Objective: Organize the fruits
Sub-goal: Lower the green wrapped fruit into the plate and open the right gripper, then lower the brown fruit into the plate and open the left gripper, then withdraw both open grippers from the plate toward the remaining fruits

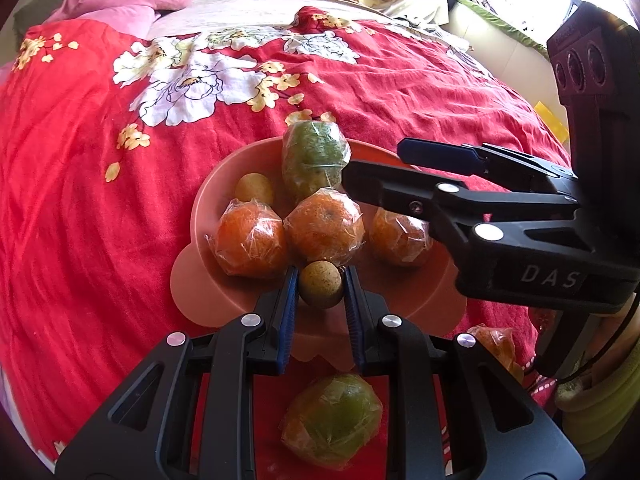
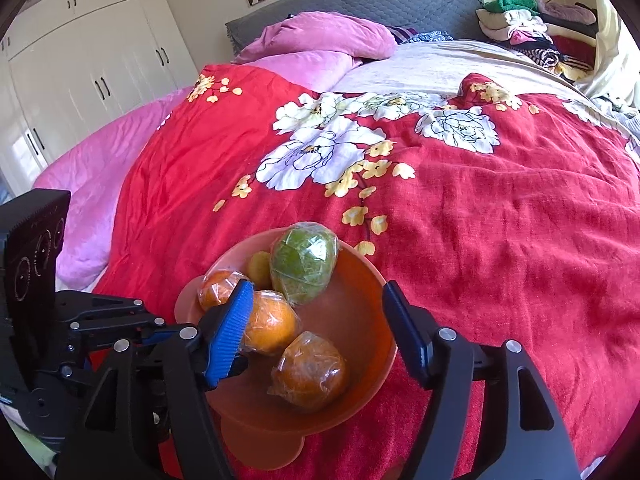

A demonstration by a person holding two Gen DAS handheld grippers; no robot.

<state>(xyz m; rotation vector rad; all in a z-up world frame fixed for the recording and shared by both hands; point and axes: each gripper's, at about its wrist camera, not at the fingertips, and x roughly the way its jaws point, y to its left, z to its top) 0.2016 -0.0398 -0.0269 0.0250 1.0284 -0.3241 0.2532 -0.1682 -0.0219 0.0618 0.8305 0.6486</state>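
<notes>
My left gripper [image 1: 321, 274] is shut on a small round brown fruit [image 1: 321, 292], held over the near rim of a salmon-pink bowl [image 1: 202, 204]. In the bowl lie a wrapped green fruit [image 1: 314, 160], three wrapped oranges [image 1: 252, 240] and another small brownish fruit [image 1: 254, 188]. My right gripper [image 2: 316, 294] stands open over the bowl [image 2: 356, 312], its blue pads [image 2: 234, 320] wide apart. A wrapped orange [image 2: 310, 368] lies in the bowl below the jaws, touched by neither pad. From the left wrist view the right gripper [image 1: 376, 162] reaches in from the right.
The bowl rests on a red flowered bedspread [image 1: 100, 200]. On the bedspread under my left gripper lies another wrapped green fruit [image 1: 332, 420], with a wrapped orange [image 1: 494, 344] to its right. Pink pillows [image 2: 320, 36], folded clothes [image 2: 532, 28] and a white wardrobe [image 2: 80, 60] stand beyond.
</notes>
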